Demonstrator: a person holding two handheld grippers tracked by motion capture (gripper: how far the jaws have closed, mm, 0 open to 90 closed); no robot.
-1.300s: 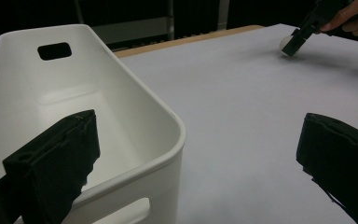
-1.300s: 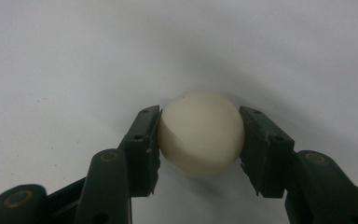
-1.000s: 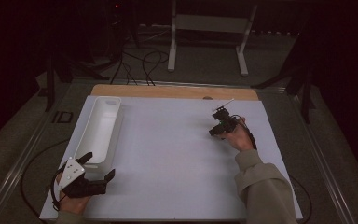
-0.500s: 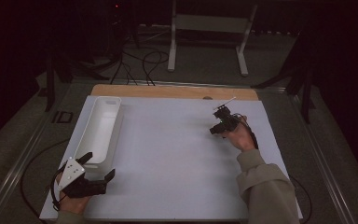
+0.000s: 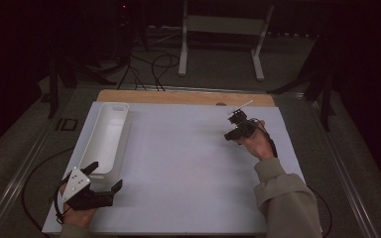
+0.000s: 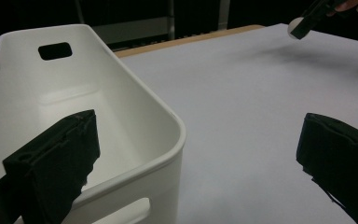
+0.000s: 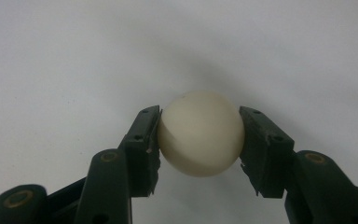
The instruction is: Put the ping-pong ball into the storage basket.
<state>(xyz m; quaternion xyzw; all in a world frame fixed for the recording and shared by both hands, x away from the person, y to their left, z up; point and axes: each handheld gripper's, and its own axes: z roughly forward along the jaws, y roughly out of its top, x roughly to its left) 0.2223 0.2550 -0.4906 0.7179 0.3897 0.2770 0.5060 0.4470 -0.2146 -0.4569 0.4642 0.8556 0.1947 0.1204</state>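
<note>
White ball pinched between the pads of the right hand-held gripper, lifted clear above the table at its far right; grasp done, carry to the empty white bin pending, left hand-held gripper spread beside it.

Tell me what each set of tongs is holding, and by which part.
The right tongs clamp a white ball across its middle, one pad on each side. The left tongs stand open, holding nothing.
</note>
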